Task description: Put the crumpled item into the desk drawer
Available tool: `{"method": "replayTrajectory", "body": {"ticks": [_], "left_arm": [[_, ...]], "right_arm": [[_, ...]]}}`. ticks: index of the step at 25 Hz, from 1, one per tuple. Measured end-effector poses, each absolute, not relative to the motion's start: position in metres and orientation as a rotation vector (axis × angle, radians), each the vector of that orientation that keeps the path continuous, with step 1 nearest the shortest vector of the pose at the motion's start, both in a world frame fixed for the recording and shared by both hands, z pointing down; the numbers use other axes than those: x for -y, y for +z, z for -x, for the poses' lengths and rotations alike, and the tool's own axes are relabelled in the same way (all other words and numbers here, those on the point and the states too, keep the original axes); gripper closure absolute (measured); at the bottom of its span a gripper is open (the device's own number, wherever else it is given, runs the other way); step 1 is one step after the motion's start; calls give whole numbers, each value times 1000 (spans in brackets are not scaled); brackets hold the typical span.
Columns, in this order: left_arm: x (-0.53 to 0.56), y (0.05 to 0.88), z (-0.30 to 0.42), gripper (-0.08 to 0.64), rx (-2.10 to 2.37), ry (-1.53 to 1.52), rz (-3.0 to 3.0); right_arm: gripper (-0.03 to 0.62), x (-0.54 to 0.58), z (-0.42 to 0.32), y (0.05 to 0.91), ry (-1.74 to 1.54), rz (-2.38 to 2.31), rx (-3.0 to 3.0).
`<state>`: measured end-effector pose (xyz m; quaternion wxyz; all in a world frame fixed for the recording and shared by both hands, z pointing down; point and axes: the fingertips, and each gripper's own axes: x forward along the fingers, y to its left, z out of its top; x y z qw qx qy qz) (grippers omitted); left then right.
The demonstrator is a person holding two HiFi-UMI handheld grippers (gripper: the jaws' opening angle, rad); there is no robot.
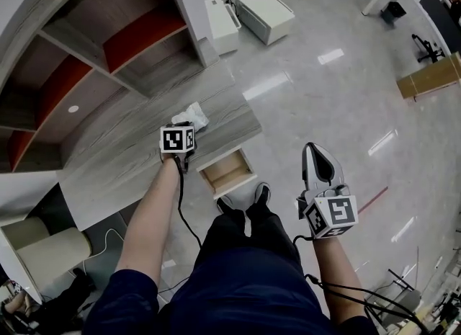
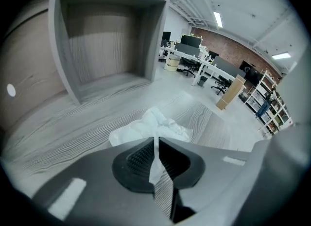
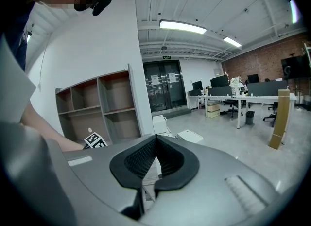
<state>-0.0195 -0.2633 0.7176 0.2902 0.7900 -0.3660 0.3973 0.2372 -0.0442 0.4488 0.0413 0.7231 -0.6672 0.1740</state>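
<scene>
The person's dark trousers [image 1: 238,276] are filling the near part of the head view, with black shoes [image 1: 243,198] showing just beyond them; the left arm is reaching out to the desk [image 1: 122,164], and the left gripper [image 1: 189,127] is pointing steeply down at the crumpled paper [image 1: 195,115]. The paper is lying on the desk's far right end, near the edge. The desk drawer [image 1: 227,173] is standing open just right of and nearer than the paper, and it looks empty. The right gripper [image 1: 317,150] is hanging well apart over the bare floor [image 1: 324,81], right of the drawer.

In the left gripper view the jaws are pinching a thin white flap of the paper between their ribbed pads; the rest of the wad is resting on the wood-grain top beyond the tips, with an open grey cubby [image 2: 109,45] far behind. The wad is irregular, and its long axis is probably running left to right across the desk, with the pinched flap trailing back toward the gripper.

In the right gripper view the jaws are meeting at their tips with nothing between them; a shelf unit [image 3: 104,104] is standing at far left.

The paper is likely very light, soft and springy, easily torn; a single flap may unfold or slip, so a bite deeper into the bunched middle would probably be holding it more surely.
</scene>
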Motion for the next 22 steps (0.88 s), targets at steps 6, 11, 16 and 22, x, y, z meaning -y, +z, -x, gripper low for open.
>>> {"method": "replayTrajectory", "body": {"ticks": [6,11,16,22], "left_arm": [[254,715,26,555,968,1068,-2128],[240,705,28,555,968,1042,-2173],[231,685,32,555,969,993,-2226],[214,664,38,555,984,955,-2291]], "right_arm": [[586,50,-221,453,547,-2165,2077],[586,56,-211,453,549,-2117,2114],[586,63,-196,451,545,-2063,2157],[586,70,-179,454,542,-2006,2207]]}}
